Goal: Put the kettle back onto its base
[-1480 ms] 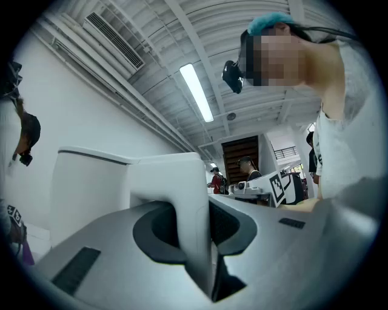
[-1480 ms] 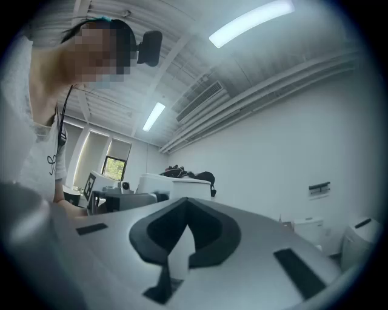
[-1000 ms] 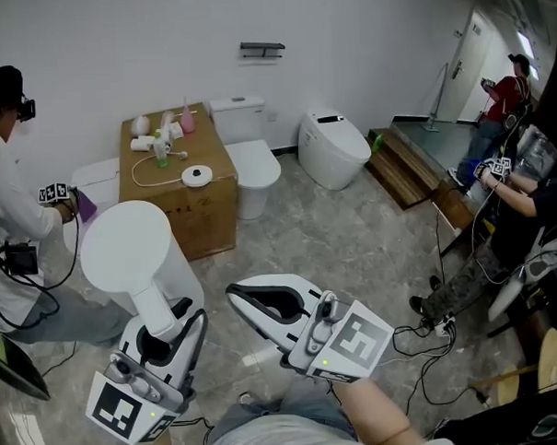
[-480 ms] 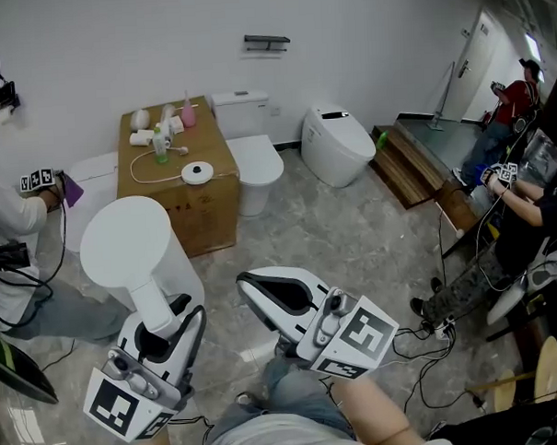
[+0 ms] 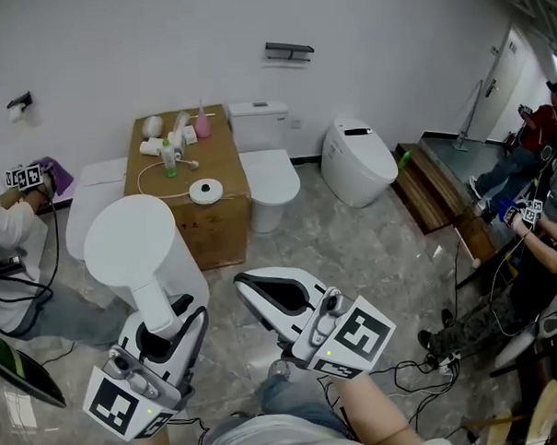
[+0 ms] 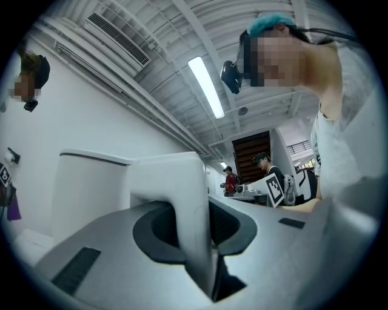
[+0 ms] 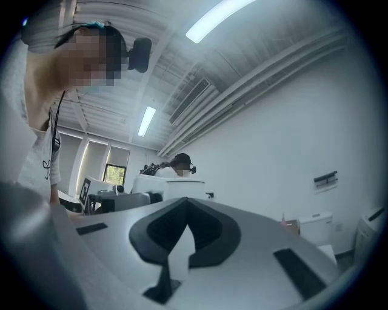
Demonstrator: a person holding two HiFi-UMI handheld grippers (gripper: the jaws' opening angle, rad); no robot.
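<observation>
While the left claw (image 5: 161, 323) grips the kettle (image 5: 132, 244), its base (image 5: 206, 191) sits far and slightly right on the box (image 5: 222, 230); right claw (image 5: 250, 288) is closed, empty.

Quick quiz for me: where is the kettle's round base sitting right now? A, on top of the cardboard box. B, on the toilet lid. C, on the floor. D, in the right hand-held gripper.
A: the round white base, with its cord, lies on top of the cardboard box. The kettle is held away from it in the left hand-held gripper.
</observation>
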